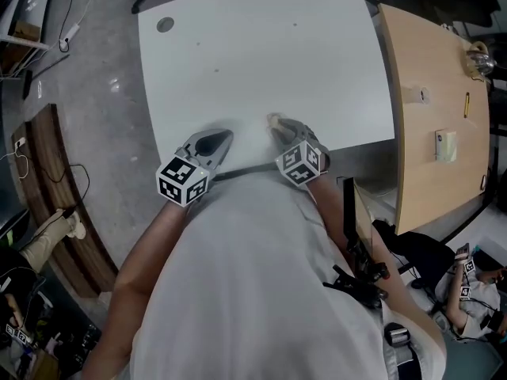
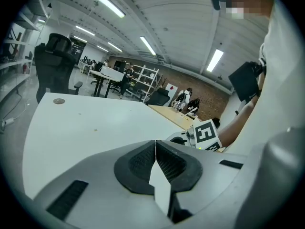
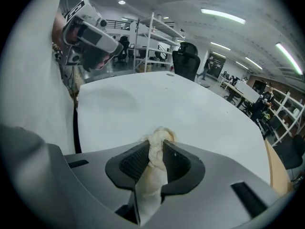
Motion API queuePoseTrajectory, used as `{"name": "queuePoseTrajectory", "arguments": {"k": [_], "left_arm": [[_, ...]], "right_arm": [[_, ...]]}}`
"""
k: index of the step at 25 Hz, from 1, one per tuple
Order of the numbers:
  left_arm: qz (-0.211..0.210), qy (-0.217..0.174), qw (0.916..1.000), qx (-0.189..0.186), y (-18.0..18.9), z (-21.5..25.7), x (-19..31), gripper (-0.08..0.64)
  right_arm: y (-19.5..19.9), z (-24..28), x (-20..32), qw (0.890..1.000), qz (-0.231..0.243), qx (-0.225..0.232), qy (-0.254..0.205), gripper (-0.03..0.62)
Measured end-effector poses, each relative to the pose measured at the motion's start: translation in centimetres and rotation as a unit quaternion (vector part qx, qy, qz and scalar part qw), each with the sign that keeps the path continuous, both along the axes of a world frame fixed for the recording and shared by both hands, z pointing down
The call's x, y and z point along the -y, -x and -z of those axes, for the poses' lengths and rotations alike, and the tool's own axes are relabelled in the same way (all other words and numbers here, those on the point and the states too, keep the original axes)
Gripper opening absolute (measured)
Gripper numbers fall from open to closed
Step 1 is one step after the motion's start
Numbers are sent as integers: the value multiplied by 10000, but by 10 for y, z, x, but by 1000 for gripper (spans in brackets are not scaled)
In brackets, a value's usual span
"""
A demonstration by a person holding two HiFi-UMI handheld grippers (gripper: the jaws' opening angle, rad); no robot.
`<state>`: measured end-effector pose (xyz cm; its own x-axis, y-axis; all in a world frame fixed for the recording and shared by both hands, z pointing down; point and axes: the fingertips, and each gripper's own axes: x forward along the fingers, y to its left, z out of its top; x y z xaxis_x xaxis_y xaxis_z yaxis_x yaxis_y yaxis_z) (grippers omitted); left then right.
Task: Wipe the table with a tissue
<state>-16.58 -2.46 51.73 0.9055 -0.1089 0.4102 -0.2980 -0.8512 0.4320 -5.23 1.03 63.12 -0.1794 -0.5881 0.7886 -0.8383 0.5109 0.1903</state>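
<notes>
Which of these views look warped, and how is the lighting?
Head view: mild bending at edges, white table evenly bright, no glare. Left gripper view: strong fisheye, dark corners, lit by ceiling strip lights. Right gripper view: same fisheye, tissue sharp.

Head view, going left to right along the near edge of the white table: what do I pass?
The left tongs, shut on nothing → the right tongs pinching the tissue → wooden desk → pale yellow pad lying on it.
</notes>
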Motion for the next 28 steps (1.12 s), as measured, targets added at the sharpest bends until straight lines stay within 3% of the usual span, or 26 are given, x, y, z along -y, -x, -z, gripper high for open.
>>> {"name": "queuePoseTrajectory", "arguments": {"k": [4, 10, 13, 15, 17, 22, 25, 28], "left_arm": [[-77, -36, 10000, 25, 7, 3, -2, 8], [66, -84, 9999, 101, 25, 3, 0, 8], [128, -110, 9998, 61, 28, 3, 0, 8], [152, -124, 9998, 4, 27, 6, 0, 8], [179, -118, 9998, -54, 27, 8, 1, 8], [140, -105, 9998, -72, 26, 6, 2, 8], [95, -119, 9998, -104, 20, 9, 3, 8], [75, -112, 9999, -102, 17, 9, 5, 8]], "right_arm": [[29, -1, 9, 9994, 337, 27, 14, 89], [87, -3, 16, 9903, 1342, 342, 118, 91], [89, -3, 8, 9821, 1861, 274, 111, 91], [74, -3, 5, 9810, 1937, 97, 28, 91], [47, -3, 3, 9870, 1606, -32, -23, 91], [-42, -4, -10, 9997, 176, -170, -18, 91], [-90, -2, -16, 9968, -778, -154, -32, 91], [-124, -1, -18, 9870, -1580, -287, 10, 91]]}}
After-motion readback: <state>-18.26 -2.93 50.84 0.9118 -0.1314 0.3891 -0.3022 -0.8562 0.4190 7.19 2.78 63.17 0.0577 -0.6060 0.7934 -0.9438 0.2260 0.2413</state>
